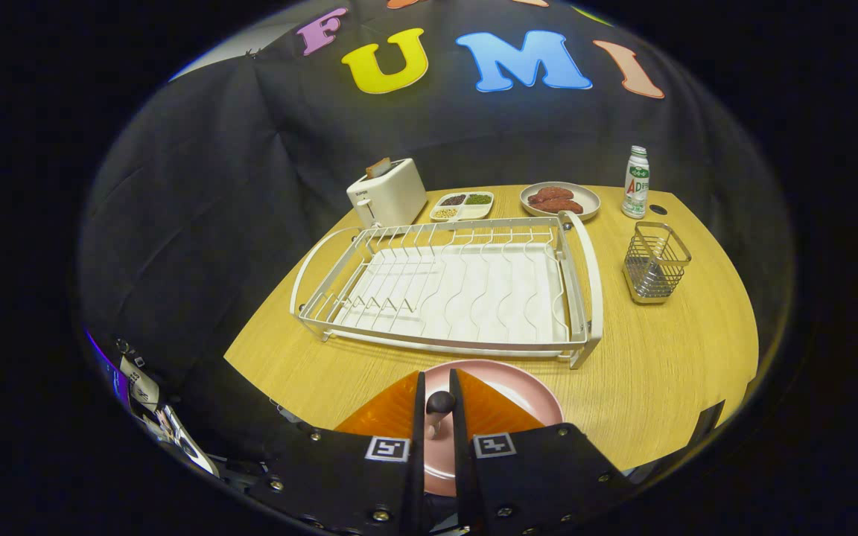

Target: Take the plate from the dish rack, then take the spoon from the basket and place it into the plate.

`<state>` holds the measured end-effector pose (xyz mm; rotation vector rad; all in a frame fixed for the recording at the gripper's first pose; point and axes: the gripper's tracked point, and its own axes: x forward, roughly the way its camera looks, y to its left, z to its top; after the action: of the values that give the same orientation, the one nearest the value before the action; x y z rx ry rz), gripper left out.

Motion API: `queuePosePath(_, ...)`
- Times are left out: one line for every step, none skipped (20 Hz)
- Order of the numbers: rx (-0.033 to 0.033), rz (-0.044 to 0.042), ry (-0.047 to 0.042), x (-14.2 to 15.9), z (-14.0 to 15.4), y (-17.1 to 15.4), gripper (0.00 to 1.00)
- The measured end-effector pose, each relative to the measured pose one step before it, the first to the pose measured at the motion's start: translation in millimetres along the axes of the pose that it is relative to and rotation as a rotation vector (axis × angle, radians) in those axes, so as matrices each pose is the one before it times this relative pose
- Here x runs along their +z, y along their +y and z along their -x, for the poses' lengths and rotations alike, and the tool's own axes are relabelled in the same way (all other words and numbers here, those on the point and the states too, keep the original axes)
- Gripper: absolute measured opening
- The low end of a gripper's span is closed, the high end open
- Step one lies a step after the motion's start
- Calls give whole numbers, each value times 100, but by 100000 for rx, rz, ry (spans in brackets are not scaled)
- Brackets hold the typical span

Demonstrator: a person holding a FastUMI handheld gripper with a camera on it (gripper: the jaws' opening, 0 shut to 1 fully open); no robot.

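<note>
So the round light-wood table [667, 372] has the white wire dish rack [447, 286] sitting empty. The round pink plate [518, 391] is already out, lying flat right under the gripper [438, 406]. The small wire-mesh basket [655, 262] looks empty too. Fingers are pinched nearly together on a dark-tipped spoon handle [440, 403] over the plate, so I'd say it's the placing step: lower it, then let go.

Wooden table [667, 357] (black cloth wall [198, 208] behind)

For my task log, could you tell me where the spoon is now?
The spoon is held between the tool's fingers, over the pink plate just in front of the dish rack.
</note>
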<state>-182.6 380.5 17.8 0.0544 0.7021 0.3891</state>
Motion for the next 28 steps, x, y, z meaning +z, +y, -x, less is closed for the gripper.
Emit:
queuePosePath(-409,-949,-622,257,323,-294,17)
queuePosePath(-318,-877,-676,375,226,-368,17)
queuePosePath(-584,-675,-716,308,296,-385,17)
queuePosePath(-627,-470,-882,374,332,-419,17)
queuePosePath(-509,-263,-1015,297,262,-380,17)
queuePosePath(-387,-109,-911,432,264,-405,17)
queuePosePath(-283,-256,-936,286,329,-205,17)
queuePosePath(-158,-76,-1176,520,317,-225,17)
queuePosePath(-398,226,-1440,499,240,-286,17)
queuePosePath(-722,756,-1444,576,380,-305,17)
queuePosePath(-842,782,-2104,709,337,-340,17)
queuePosePath(-1040,538,-2371,967,349,-410,17)
queuePosePath(-1272,172,-2937,1072,494,-492,17)
queuePosePath(-1276,-67,-3934,1513,86,-552,17)
queuePosePath(-1483,-61,-4152,1548,420,-521,17)
queuePosePath(-1720,470,-4204,1755,385,-653,17)
queuePosePath(-1479,708,-4651,1807,359,-627,17)
queuePosePath(-1676,843,-4466,1921,318,-716,17)
queuePosePath(-1615,847,-4470,1787,270,-669,17)
queuePosePath(-1574,801,-4524,1970,211,-692,17)
queuePosePath(-1504,832,-4703,1854,149,-624,17)
queuePosePath(-1513,1384,-4419,1907,46,-686,17)
queuePosePath(-969,1234,-3836,1518,-8,-550,17)
queuePosePath(-809,978,-2857,1369,8,-499,17)
queuePosePath(-1193,1729,-2931,1133,-106,-623,17)
queuePosePath(-1122,1364,-2713,1158,-106,-612,17)
queuePosePath(-771,624,-2333,963,56,-394,17)
queuePosePath(-428,-73,-1905,868,-57,-337,17)
